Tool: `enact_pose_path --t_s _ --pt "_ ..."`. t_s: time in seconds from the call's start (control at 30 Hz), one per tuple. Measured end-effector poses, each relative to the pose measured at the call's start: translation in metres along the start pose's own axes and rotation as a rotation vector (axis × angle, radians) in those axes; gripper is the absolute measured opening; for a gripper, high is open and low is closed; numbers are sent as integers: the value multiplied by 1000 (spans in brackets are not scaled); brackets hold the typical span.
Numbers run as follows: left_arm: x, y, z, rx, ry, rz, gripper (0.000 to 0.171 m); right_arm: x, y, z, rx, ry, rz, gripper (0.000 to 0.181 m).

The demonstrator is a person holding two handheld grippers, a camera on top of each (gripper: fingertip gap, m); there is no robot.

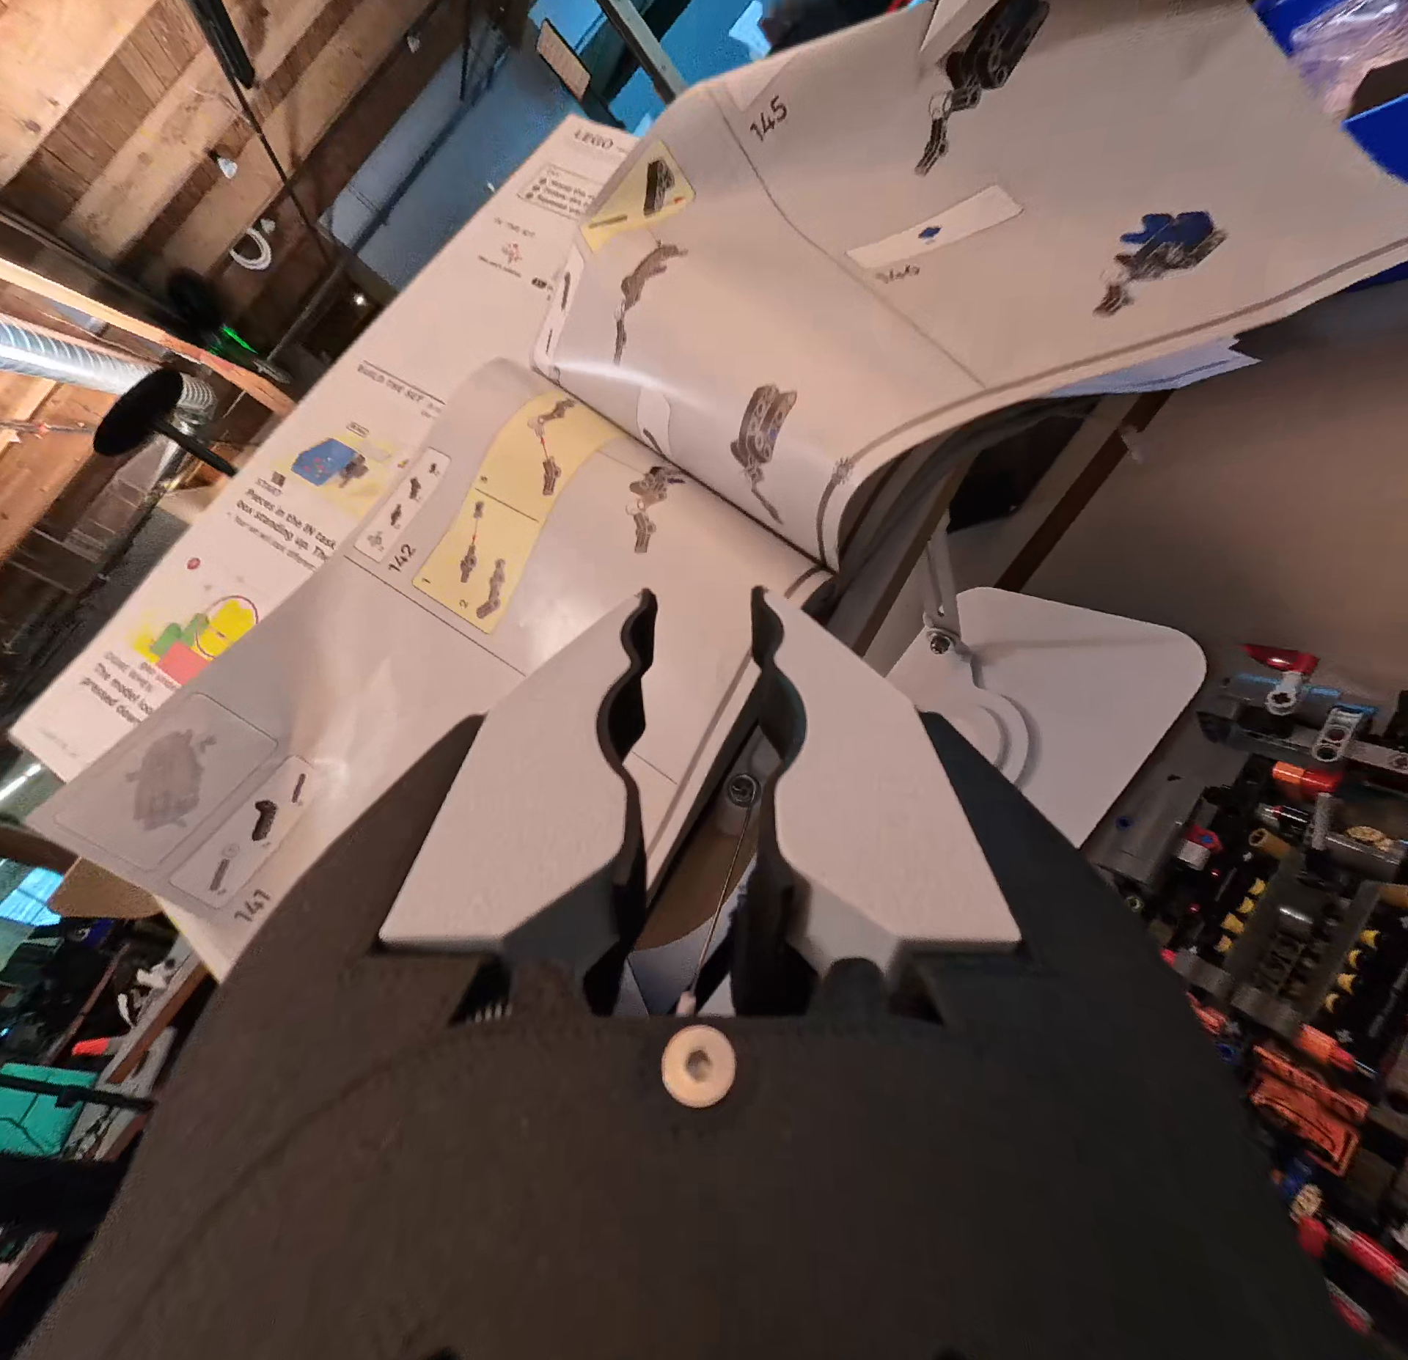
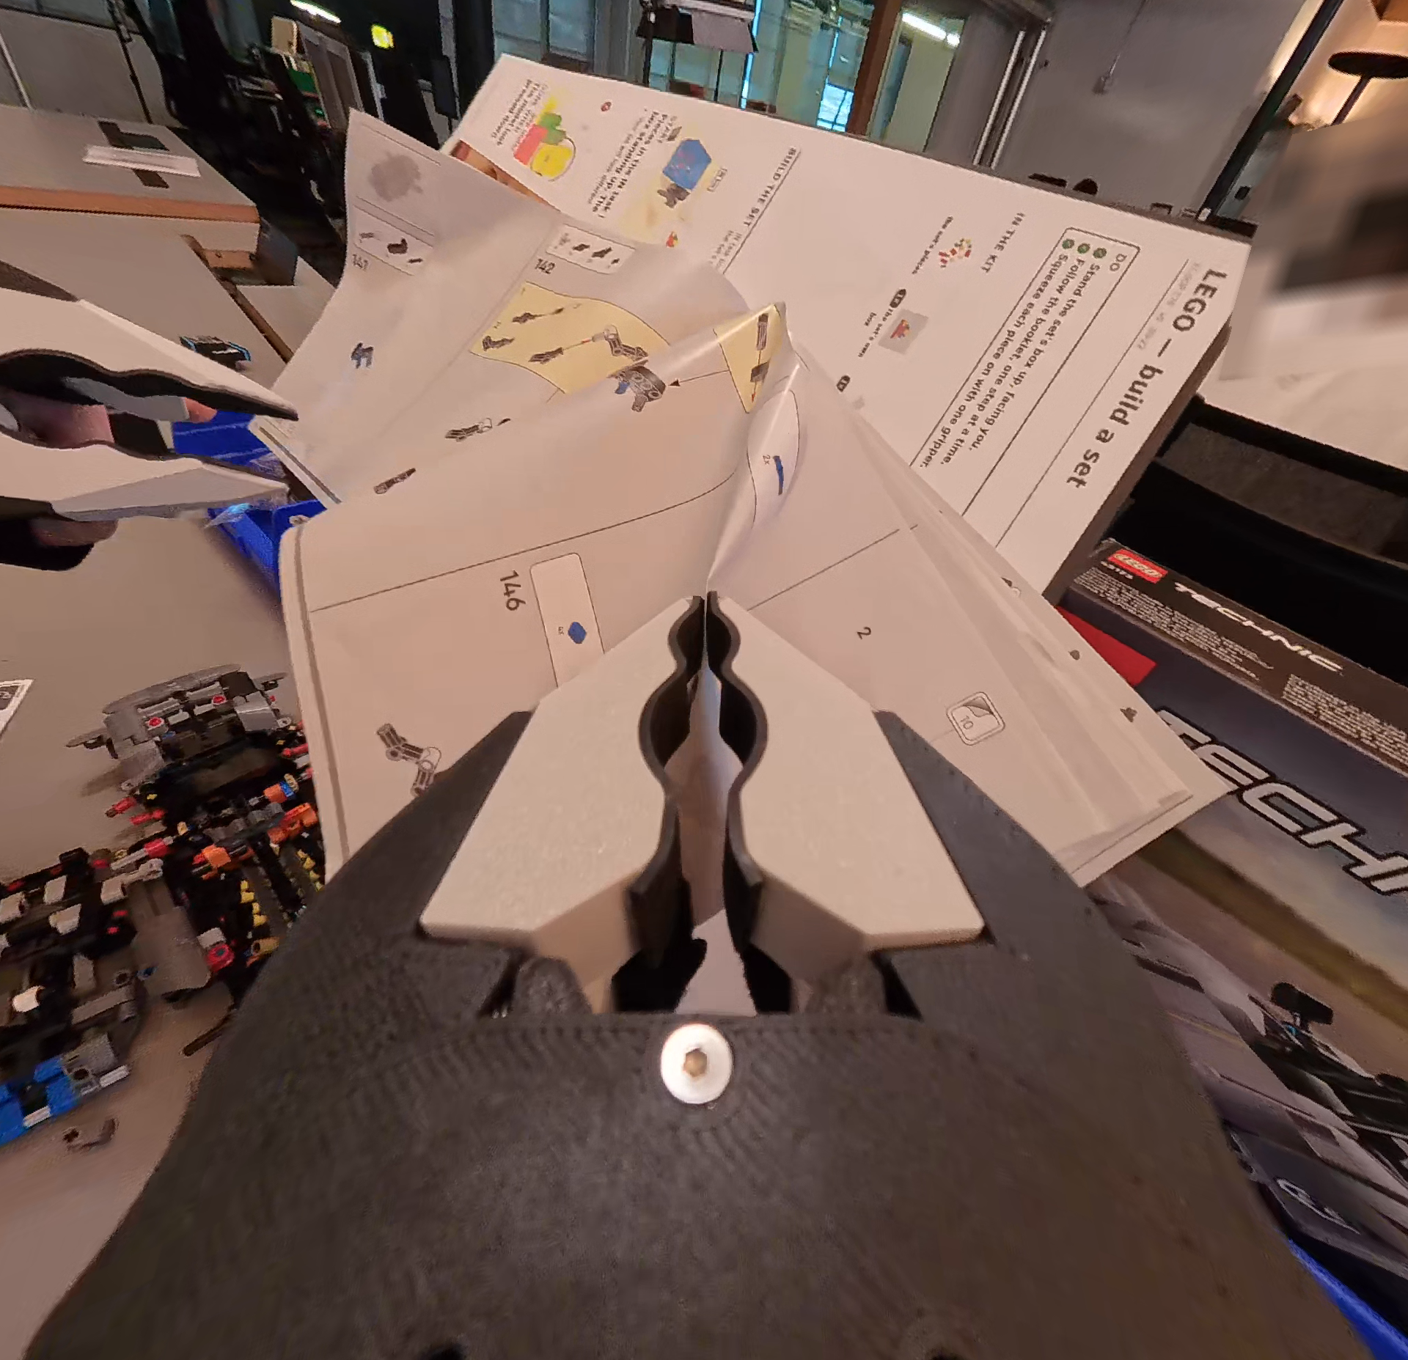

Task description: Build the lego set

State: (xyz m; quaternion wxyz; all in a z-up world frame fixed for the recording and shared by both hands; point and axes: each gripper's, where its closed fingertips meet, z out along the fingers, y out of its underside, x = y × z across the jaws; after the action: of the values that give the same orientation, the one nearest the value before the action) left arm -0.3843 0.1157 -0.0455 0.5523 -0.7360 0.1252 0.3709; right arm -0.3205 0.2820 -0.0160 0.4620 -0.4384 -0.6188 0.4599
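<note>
Grey tabletop (image 2: 114, 623): right tongs (image 2: 705, 606) pinch booklet page (image 2: 457, 531); left tongs (image 1: 702, 606) parted, empty, beside it.

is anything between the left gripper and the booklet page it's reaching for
Nothing visible. The left gripper is open at the instruction booklet's lower edge, with no object between; the right gripper pinches a lifted page.

The left wrist view is rolled hard sideways, looking close along its fingers at the open instruction booklet (image 1: 533, 577), with the half-built model (image 1: 1288, 851) at 4 o'clock. The right wrist view sits nearly level, tight against the booklet (image 2: 488, 531), facing the instruction board (image 2: 952, 272) at 12 o'clock. Both share booklet, board and model (image 2: 175, 813).
</note>
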Motion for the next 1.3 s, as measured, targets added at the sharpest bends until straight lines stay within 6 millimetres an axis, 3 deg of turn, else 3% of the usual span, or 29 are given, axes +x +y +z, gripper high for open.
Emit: enact_pose_path --t_s 0.17,0.37,0.57,0.8,0.97,1.2,1.3 --pt "1 -11 -8 20 8 5 27 -1 1 1 -7 -4 -16 0" --pt "16 -24 -10 4 42 115 30 2 -1 -2 5 -6 -4 0" --pt "33 -42 -14 52 97 94 31 2 -1 -7 7 -10 -3 0" --pt "77 -58 2 71 204 176 38 5 -1 -10 13 -17 12 0" --pt "98 -59 13 98 122 274 51 8 -2 -11 28 -34 39 0" --pt "98 -56 44 66 -21 421 40 3 -6 -12 58 -86 91 0" --pt "88 -64 45 95 -107 425 15 1 -7 -12 73 -114 119 0"
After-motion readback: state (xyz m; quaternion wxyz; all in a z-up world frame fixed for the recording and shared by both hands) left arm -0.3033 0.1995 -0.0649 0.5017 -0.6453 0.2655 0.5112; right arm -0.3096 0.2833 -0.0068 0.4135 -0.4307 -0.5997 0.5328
